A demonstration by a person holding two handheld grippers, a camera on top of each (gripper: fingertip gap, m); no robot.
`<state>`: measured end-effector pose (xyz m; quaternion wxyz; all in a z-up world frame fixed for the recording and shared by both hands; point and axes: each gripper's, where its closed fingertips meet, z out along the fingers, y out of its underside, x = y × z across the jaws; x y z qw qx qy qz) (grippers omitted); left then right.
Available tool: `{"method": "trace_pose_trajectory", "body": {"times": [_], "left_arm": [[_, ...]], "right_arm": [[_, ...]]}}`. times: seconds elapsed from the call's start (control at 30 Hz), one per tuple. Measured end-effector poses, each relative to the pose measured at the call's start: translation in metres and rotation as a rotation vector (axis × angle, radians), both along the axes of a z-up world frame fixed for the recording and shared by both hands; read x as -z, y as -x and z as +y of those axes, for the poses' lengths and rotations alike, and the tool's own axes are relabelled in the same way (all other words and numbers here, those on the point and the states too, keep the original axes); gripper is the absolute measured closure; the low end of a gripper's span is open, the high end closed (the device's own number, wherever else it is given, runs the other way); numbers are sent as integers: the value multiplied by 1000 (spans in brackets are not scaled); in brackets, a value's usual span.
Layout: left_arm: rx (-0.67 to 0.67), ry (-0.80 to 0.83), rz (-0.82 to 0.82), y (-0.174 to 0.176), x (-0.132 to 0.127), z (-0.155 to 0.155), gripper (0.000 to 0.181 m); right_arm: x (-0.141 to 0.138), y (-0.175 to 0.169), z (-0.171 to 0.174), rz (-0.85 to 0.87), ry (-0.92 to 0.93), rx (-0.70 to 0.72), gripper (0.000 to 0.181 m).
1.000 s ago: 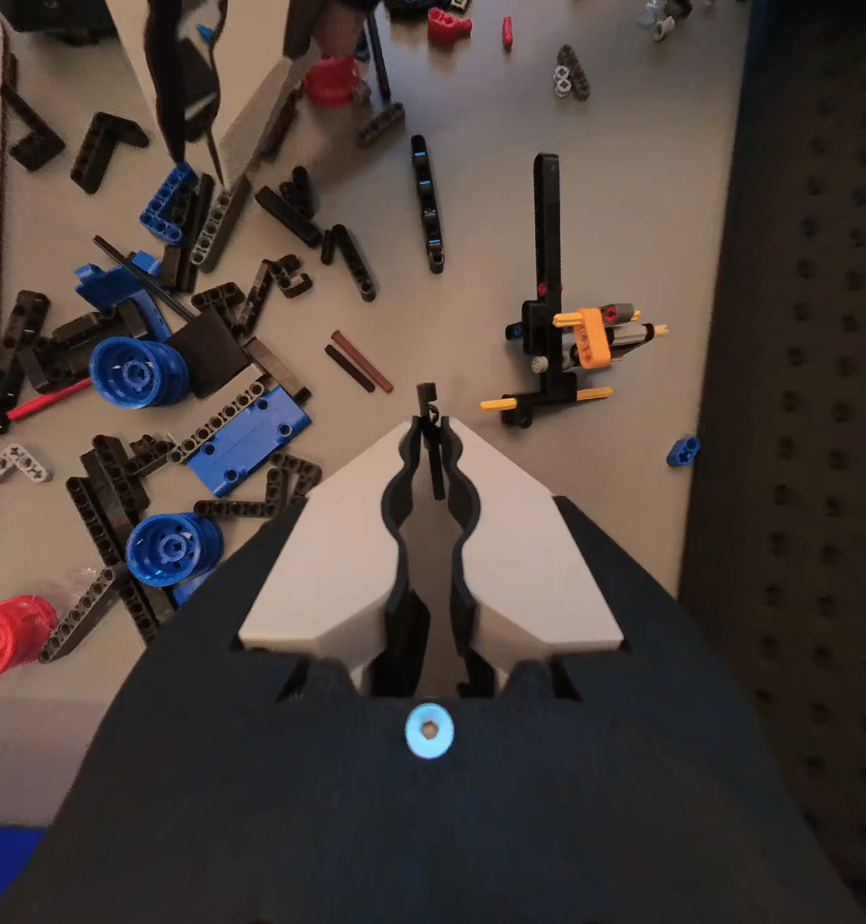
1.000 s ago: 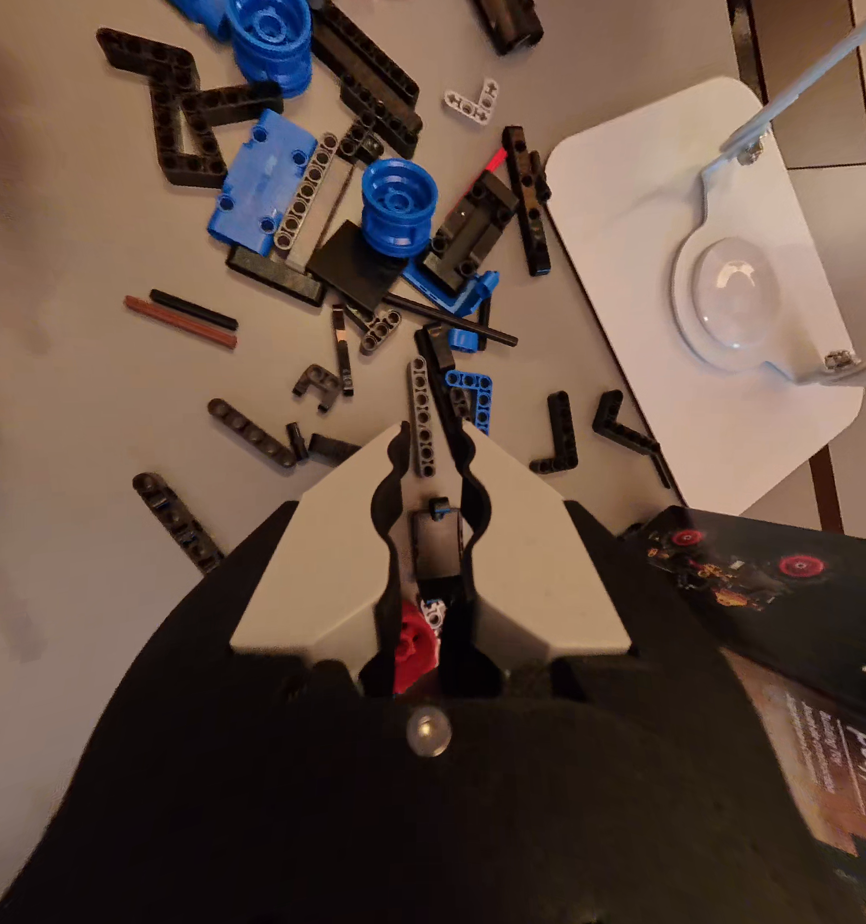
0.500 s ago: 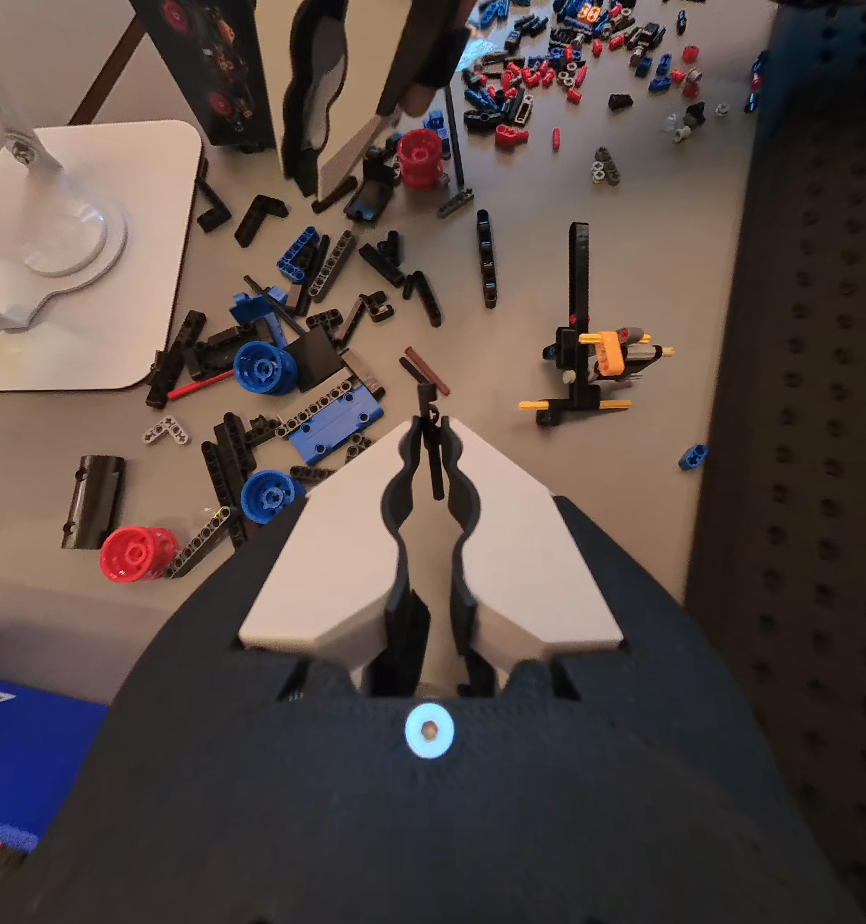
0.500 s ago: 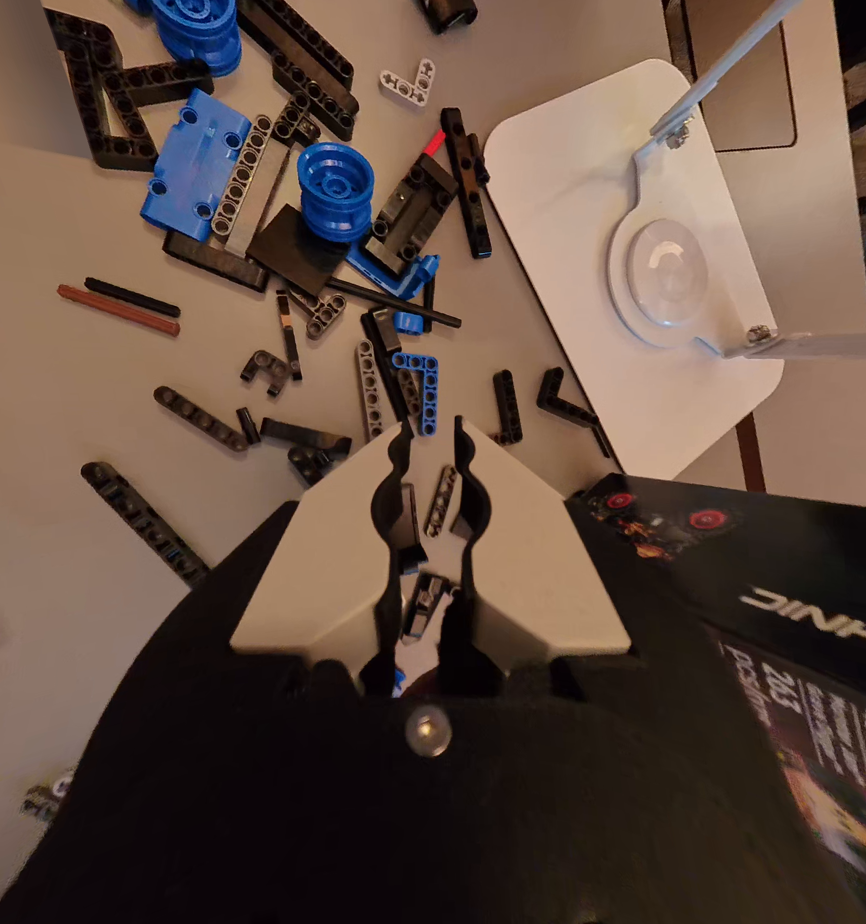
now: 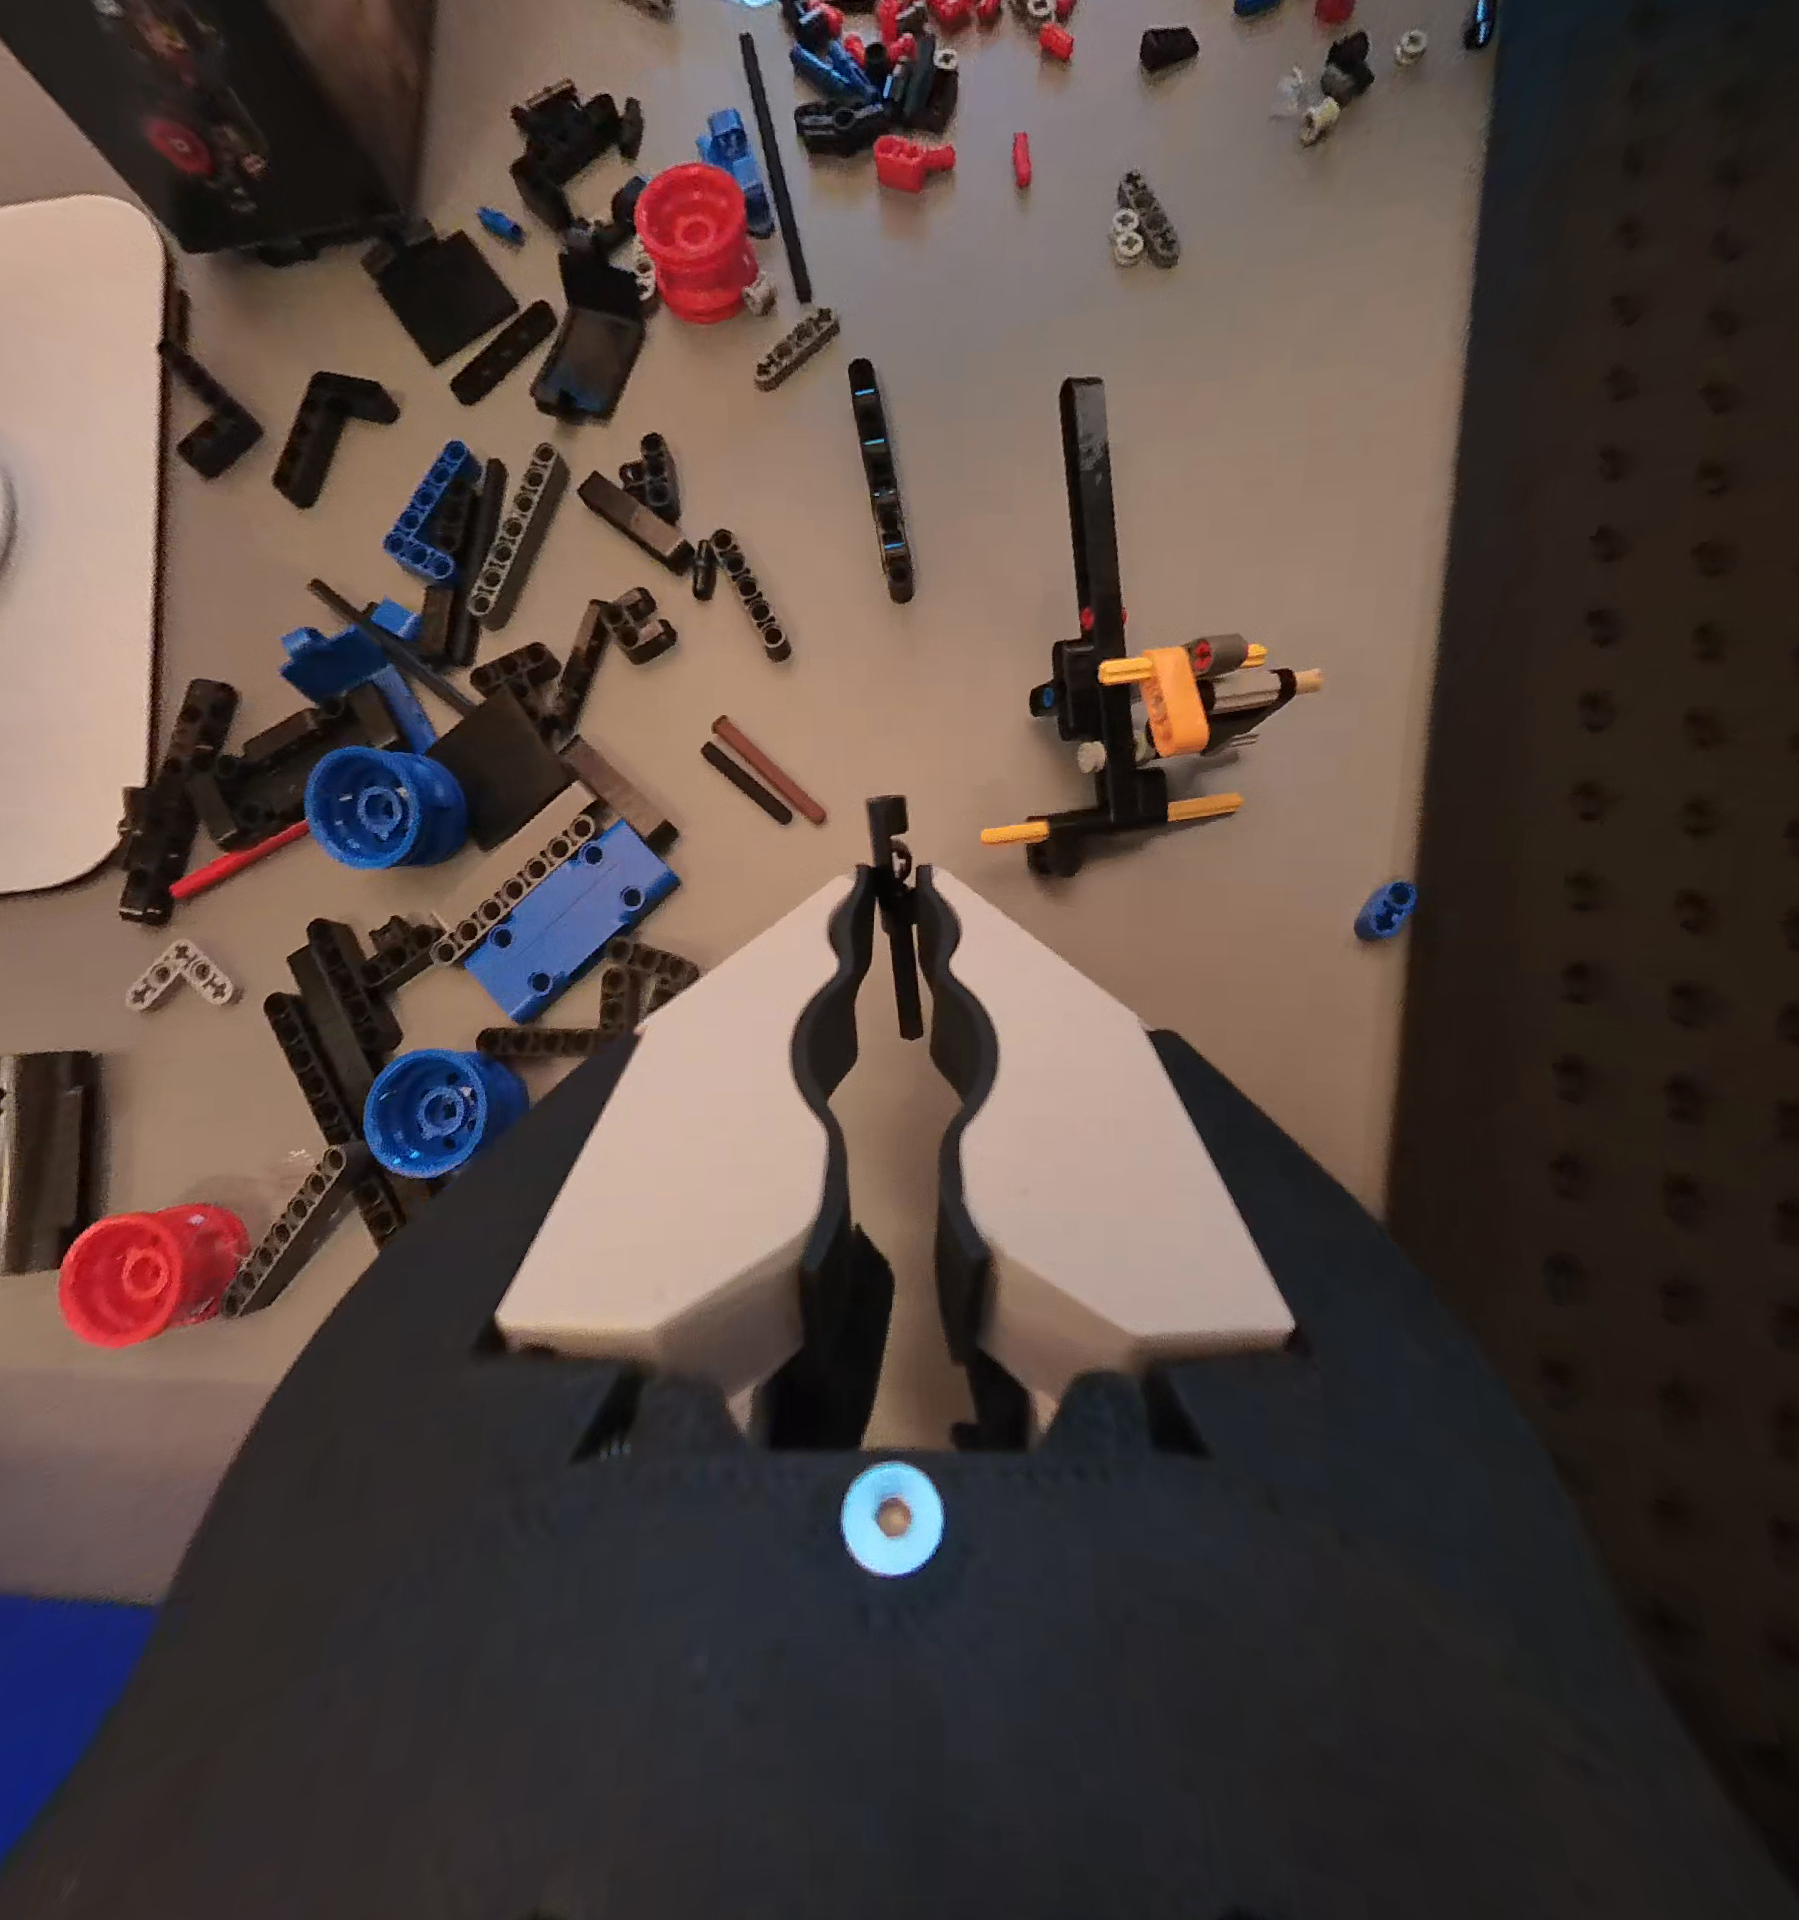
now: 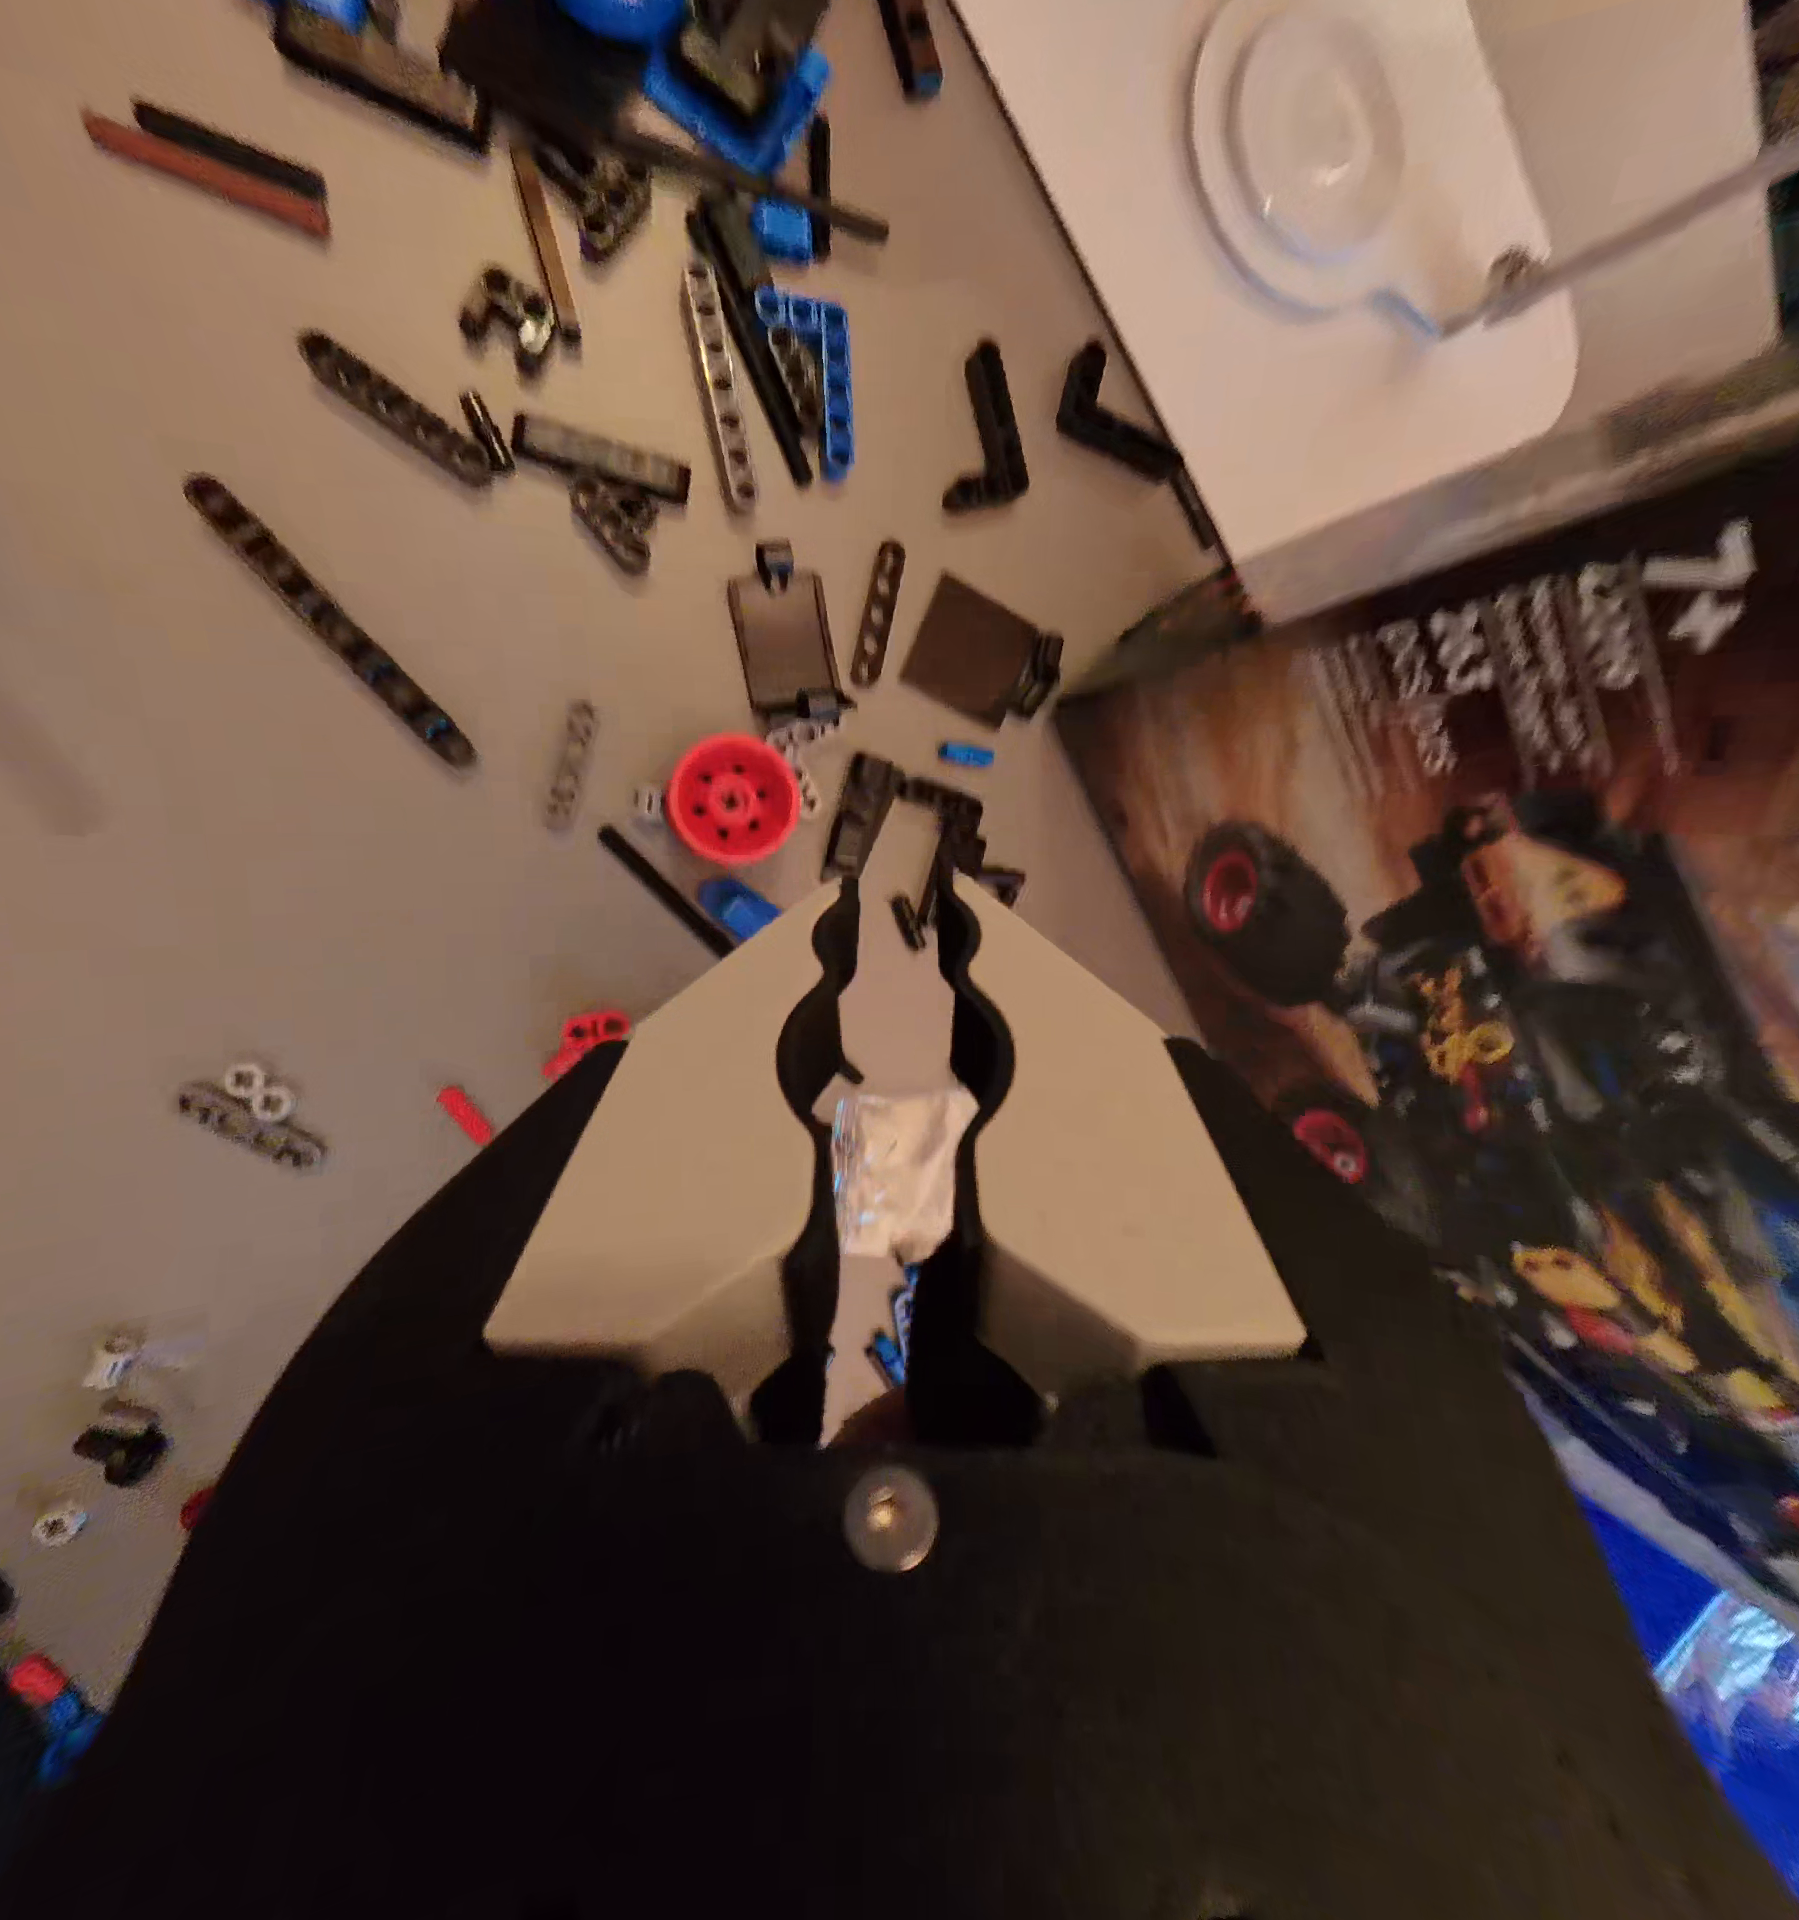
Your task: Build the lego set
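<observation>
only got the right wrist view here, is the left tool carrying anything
observer: yes, the left tool is shut on a thin black pin piece, whose knobbed end sticks out past the tips
operator: where's the part-built bit, can't see it
observer: the part-built assembly lies on the table, ahead and to the right of the left tool. It has a long black beam, an orange piece and yellow axles
operator: anything loose near it
observer: a small blue connector lies alone to its right, beside the dark perforated panel
</observation>
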<state>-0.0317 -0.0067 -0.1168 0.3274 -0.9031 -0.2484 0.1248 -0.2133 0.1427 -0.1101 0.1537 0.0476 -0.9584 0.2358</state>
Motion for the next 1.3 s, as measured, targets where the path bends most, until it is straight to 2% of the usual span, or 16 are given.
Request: {"method": "trace_pose_trajectory", "body": {"times": [0.2,0.5,0.63,0.87,0.97,1.13,1.3], "left_arm": [[3,46,-28,1,13,2,175],[7,77,-63,0,25,2,175],[7,96,-79,-1,29,2,175],[12,163,-134,-8,45,0,175],[4,189,-148,-10,49,-2,175],[-8,182,-173,-20,56,-1,175],[-31,148,-196,-26,59,-2,175]], "right_arm": [[14,7,39,-15,-48,54,167],[-7,17,103,-12,2,183,168],[8,10,121,-46,-17,197,167],[26,2,112,-85,12,169,165],[30,9,102,-77,42,168,160],[41,22,82,-125,119,165,161],[55,28,80,-181,105,174,166]]}}
